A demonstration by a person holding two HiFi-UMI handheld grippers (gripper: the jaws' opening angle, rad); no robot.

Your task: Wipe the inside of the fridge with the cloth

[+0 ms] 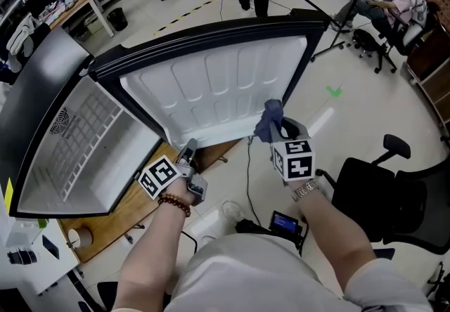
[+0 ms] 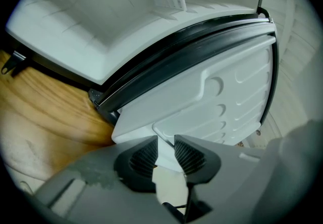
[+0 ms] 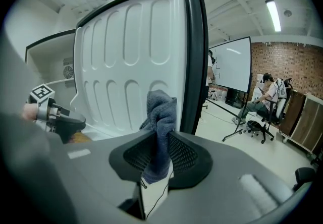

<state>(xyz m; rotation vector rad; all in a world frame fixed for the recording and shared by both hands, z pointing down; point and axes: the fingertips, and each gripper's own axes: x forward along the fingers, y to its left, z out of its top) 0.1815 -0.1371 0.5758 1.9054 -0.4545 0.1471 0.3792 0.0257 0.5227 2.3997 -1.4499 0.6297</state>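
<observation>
Cloth (image 3: 160,114), blue-grey terry, bunched upright in the clenched right claw (image 3: 161,138).
Left claw (image 2: 165,143) clamps the lower edge of the open white fridge door (image 2: 227,81).

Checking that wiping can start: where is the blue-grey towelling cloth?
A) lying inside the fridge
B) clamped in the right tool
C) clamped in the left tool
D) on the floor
B: the right gripper view shows the blue-grey towelling cloth pinched in the jaws of the right tool, while the left tool grips only the lower edge of the white fridge door.
</observation>
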